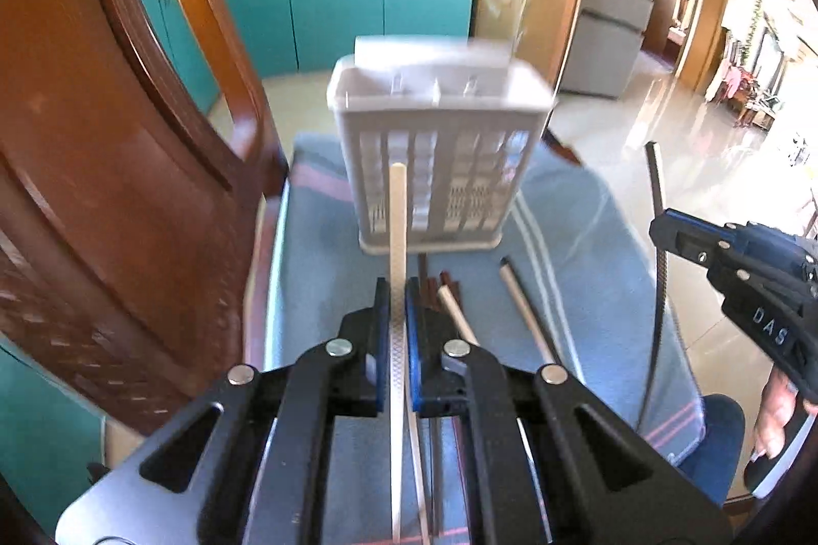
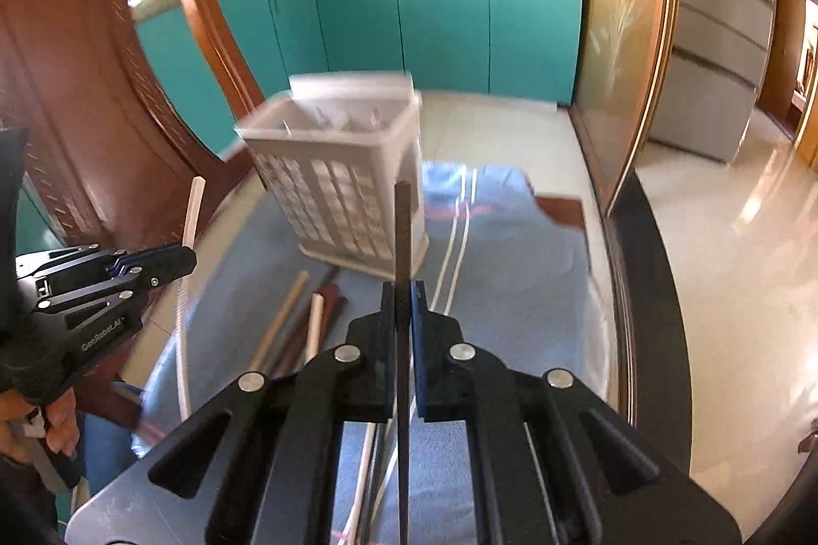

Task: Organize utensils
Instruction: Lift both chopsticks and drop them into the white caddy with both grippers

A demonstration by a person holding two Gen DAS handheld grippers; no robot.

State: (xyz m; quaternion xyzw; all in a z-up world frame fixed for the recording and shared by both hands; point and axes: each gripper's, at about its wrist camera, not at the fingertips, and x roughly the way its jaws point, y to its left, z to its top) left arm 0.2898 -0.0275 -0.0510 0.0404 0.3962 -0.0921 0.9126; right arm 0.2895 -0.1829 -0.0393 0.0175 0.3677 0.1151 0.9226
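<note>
Left tongs [image 1: 398, 289] clamping slim cream chopstick [image 1: 398, 207], right tongs [image 2: 404, 289] pinching black one [image 2: 402, 228] — slatted white basket [image 1: 439, 166] beyond

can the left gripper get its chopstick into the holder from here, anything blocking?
Probably yes. The left gripper is shut on the white chopstick, and the holder stands straight ahead with its top open. Nothing is between them; the right gripper is off to the side.

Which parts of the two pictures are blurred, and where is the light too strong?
Left wrist view: the basket is smeared, mostly at its rim, while the left gripper and its white chopstick stay sharp; the floor on the right is washed out. Right wrist view: the basket is blurred too, the black chopstick crisp; glare whitens the floor on the right.
</note>
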